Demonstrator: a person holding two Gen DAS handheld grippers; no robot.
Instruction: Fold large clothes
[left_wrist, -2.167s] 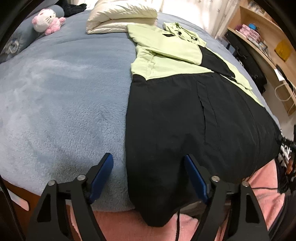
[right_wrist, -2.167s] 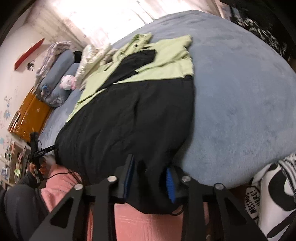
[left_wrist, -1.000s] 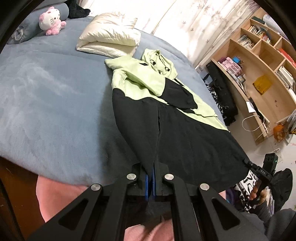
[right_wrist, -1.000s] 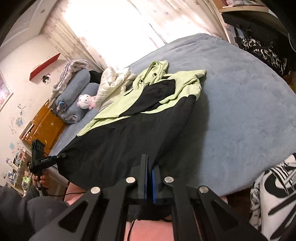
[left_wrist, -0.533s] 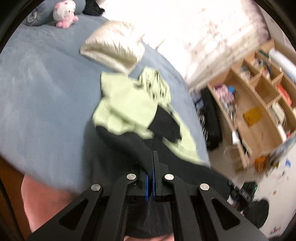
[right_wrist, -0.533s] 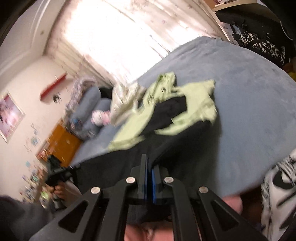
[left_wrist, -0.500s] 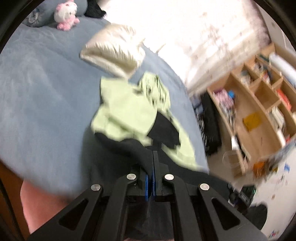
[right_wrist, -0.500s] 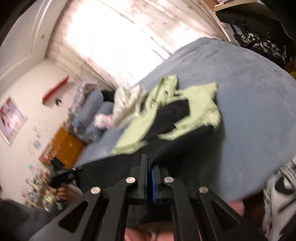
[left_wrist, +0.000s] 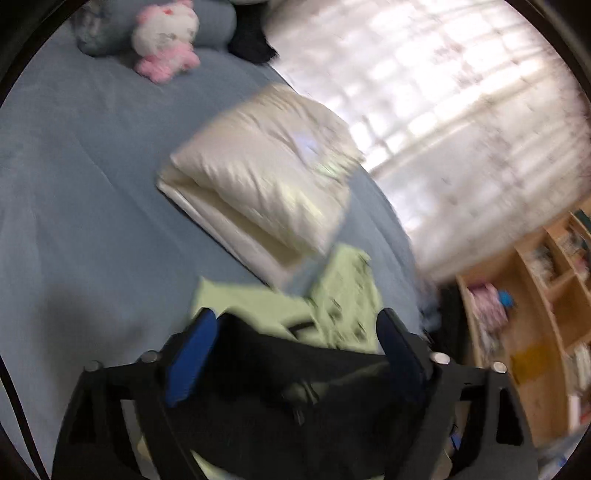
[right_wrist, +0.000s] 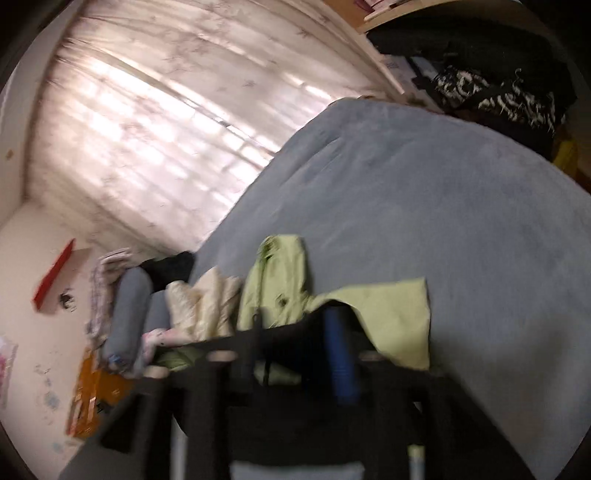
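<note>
- the black-and-green hooded jacket (left_wrist: 295, 354) lies on the blue-grey bed (left_wrist: 74, 221), its black lower part doubled up over the light green upper part; the pale green hood (left_wrist: 347, 288) and a shoulder still show past the fold line.
- left claw (left_wrist: 295, 350): its jaws have just been opening and now stand spread wide, blue pads either side of the black cloth; the pads do not appear to press on it, so the hem looks let go.
- right claw (right_wrist: 295, 343): its jaws have also just been opening and stand partly apart; one blue pad (right_wrist: 338, 354) is plain, the other is lost in blur. black cloth sits between and below them, but i see no pinch.
- done, by my reading: the sleeves are tucked in over the body and the bottom-to-top fold has just been laid down.
- left, by my reading: check the hem sits square on the shoulders, smooth the top layer, tuck or fold in the hood, and perhaps one more fold to make a compact bundle.
- a folded cream puffer coat (left_wrist: 258, 184) sits just beyond the hood on the bed, with a pink-and-white plush toy (left_wrist: 164, 40) farther back near the pillows.
- both views are smeared by motion, so edge alignment cannot be judged.
</note>
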